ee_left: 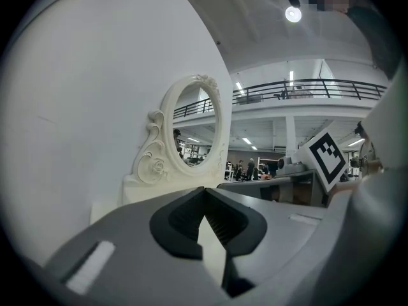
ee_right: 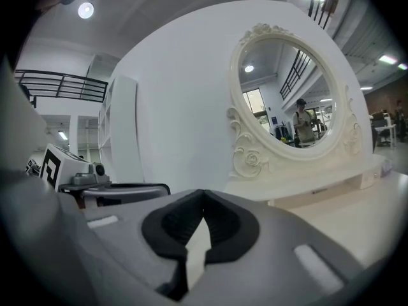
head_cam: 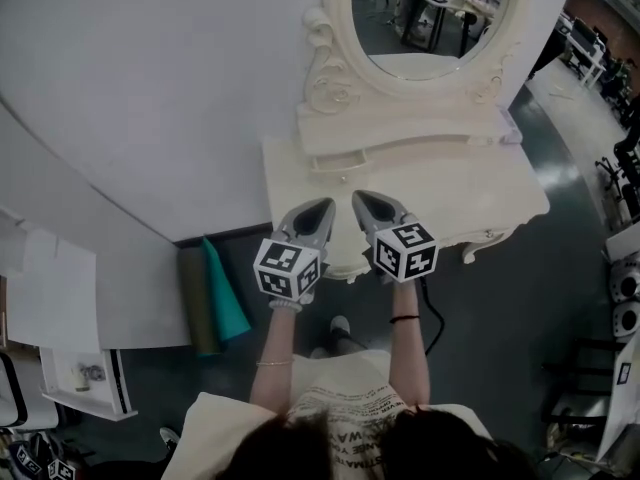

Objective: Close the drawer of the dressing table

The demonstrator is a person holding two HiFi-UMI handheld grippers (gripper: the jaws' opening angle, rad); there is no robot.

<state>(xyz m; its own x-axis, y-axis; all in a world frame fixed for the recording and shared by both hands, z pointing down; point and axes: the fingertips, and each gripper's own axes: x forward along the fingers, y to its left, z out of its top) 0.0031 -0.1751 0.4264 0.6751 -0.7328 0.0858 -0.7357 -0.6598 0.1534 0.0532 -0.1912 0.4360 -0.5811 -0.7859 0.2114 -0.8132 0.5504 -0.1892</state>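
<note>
A cream dressing table (head_cam: pixel 500 193) with an oval mirror (head_cam: pixel 430 13) stands against the white wall. A small drawer (head_cam: pixel 337 160) in the raised tier under the mirror stands out a little from its front. My left gripper (head_cam: pixel 323 208) and right gripper (head_cam: pixel 363 200) hover side by side over the tabletop's near edge, both pointing at that drawer and short of it. Both are shut with nothing between the jaws. In the left gripper view the closed gripper (ee_left: pixel 205 190) faces the mirror frame (ee_left: pixel 167 146). In the right gripper view the closed gripper (ee_right: pixel 203 194) faces the mirror (ee_right: pixel 287 94) and the tier below it.
A teal and olive rolled mat (head_cam: pixel 222 293) leans on the floor left of the table. A black cable (head_cam: pixel 436 324) hangs at the table's right front. A white shelf unit (head_cam: pixel 80 373) stands at lower left. Chairs and equipment (head_cam: pixel 625 268) crowd the right edge.
</note>
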